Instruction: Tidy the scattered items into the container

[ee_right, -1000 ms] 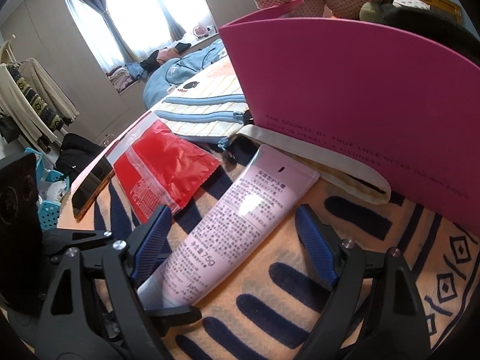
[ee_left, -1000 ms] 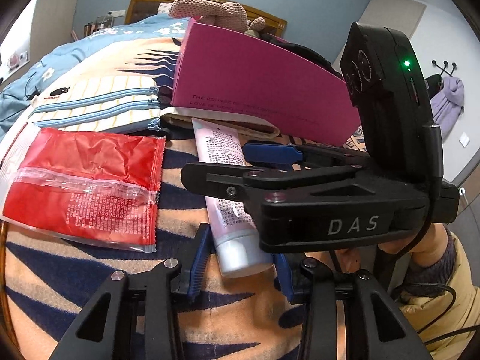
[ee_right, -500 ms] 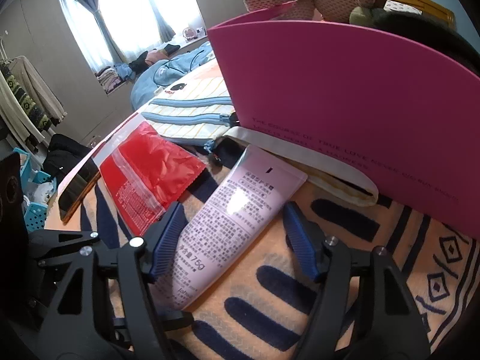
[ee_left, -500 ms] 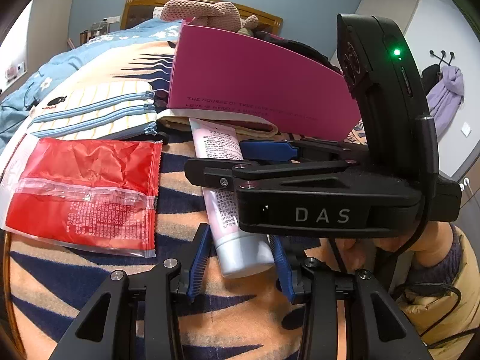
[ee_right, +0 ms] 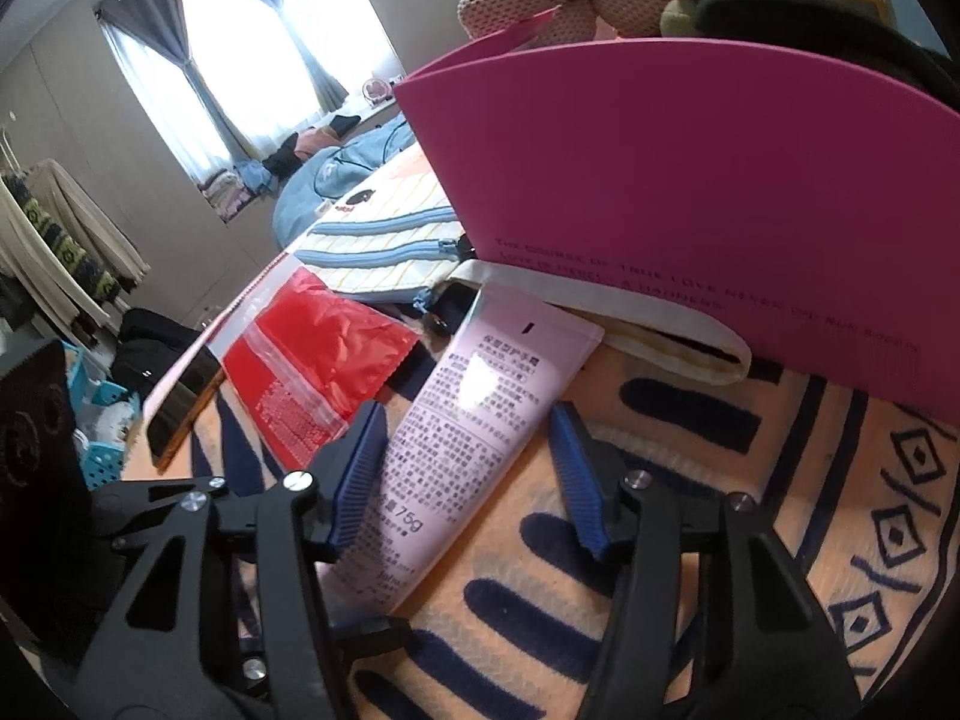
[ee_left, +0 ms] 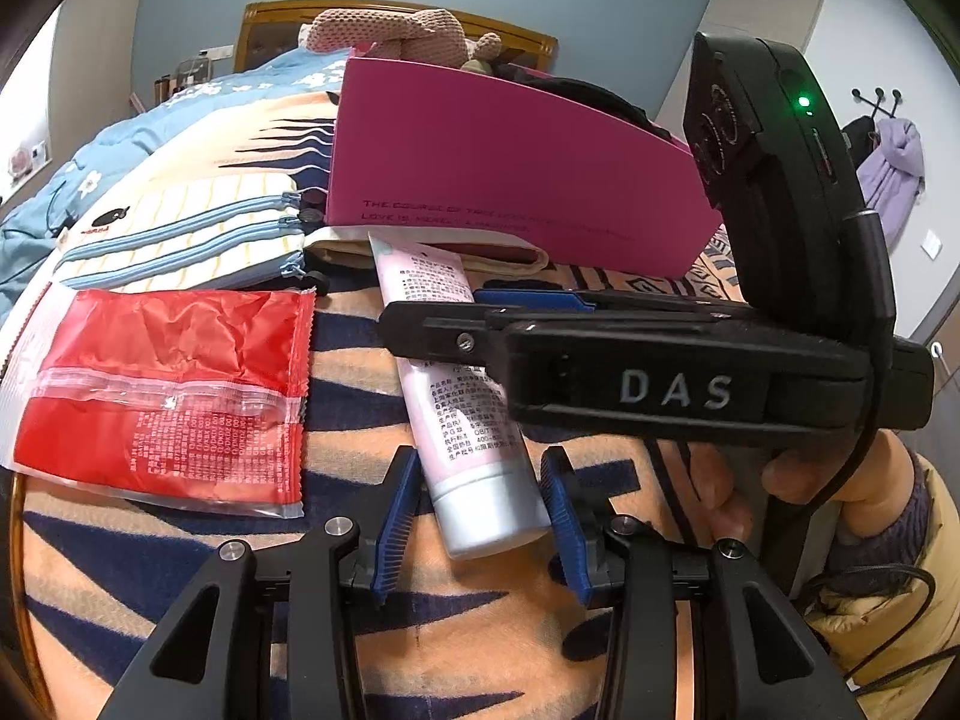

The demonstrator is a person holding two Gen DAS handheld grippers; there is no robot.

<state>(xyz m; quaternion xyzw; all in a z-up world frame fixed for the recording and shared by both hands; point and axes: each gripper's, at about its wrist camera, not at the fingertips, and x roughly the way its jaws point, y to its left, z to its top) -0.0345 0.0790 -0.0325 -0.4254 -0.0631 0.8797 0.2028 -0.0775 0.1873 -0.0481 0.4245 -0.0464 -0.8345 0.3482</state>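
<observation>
Both grippers are straddling 1 pink tube (ee_left: 457,384) lying on the striped blanket (ee_left: 180,570) near the magenta container (ee_left: 510,180). The left gripper (ee_left: 477,516) brackets the cap with jaws narrow; the right gripper (ee_right: 468,468) flanks the body, seemingly not yet gripping.

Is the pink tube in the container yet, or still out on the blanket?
Out. The tube lies flat on the striped blanket, in front of the pink container, between the open fingers of the left gripper and right gripper.
</observation>
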